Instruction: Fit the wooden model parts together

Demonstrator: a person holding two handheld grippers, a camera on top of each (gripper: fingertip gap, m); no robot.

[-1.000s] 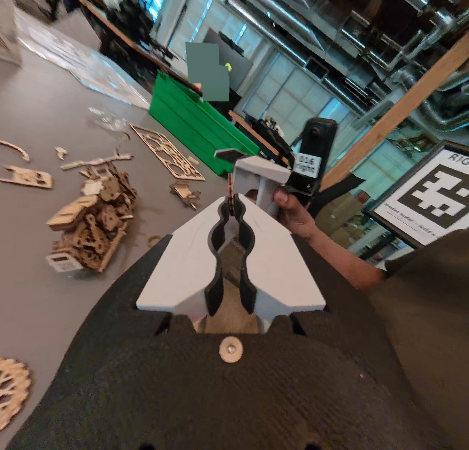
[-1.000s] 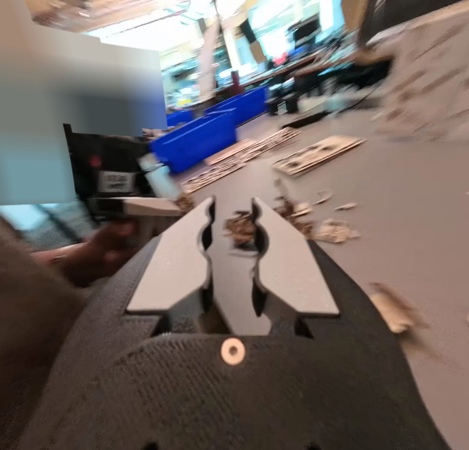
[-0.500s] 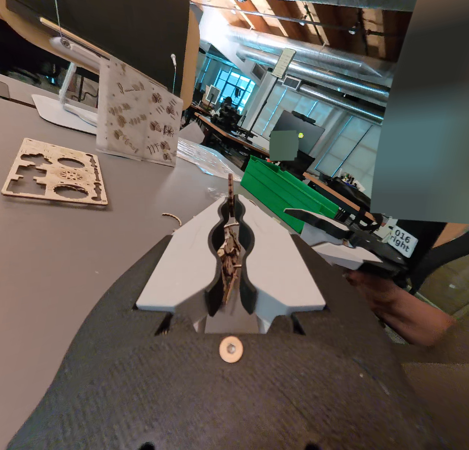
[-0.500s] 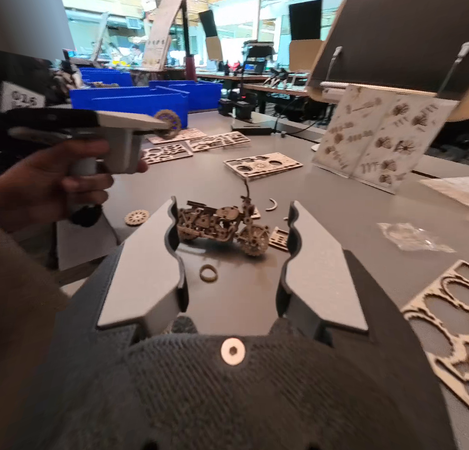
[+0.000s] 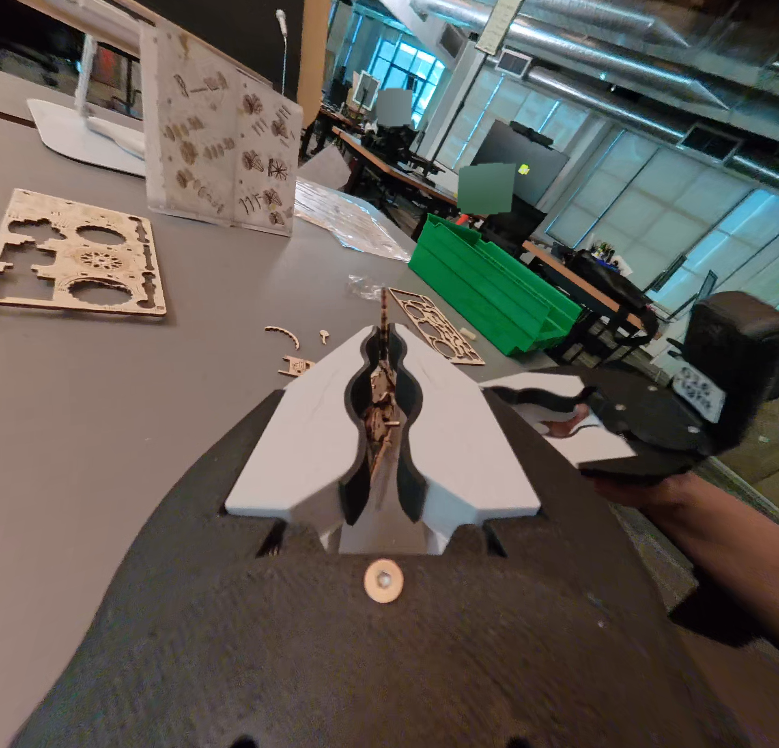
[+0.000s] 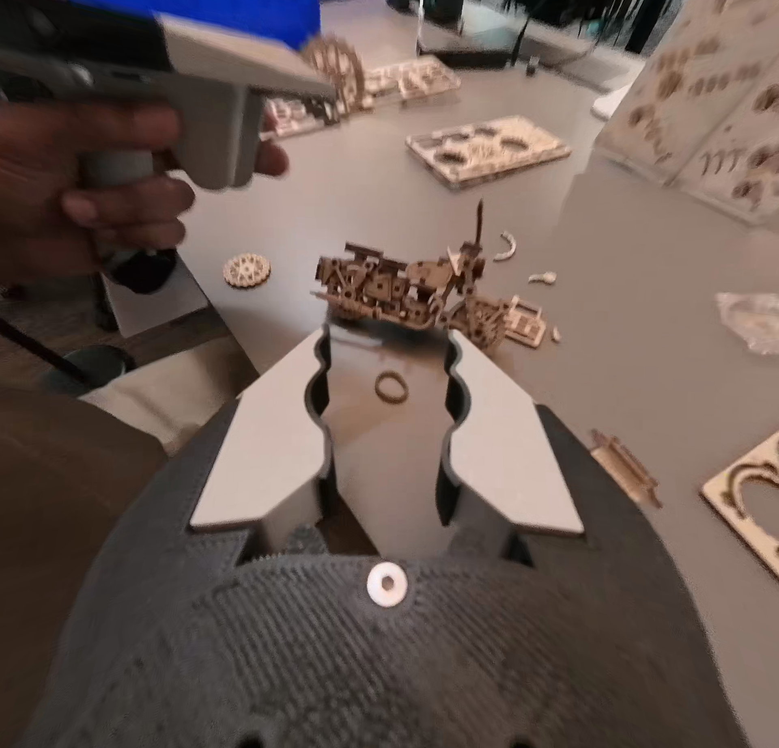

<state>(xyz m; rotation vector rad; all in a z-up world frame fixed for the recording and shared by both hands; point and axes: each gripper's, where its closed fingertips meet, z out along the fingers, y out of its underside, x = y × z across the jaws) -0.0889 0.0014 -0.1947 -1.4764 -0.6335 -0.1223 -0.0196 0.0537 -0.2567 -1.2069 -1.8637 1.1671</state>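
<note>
On the grey table stands the half-built brown wooden motorcycle model, a small wooden ring just before it, between the spread, empty jaws of the right gripper. The left gripper is clenched on a thin round spoked wooden wheel, held edge-on. To fit it well, I judge, steady the model with the right and bring the wheel squarely to its axle, pressing gently.
</note>
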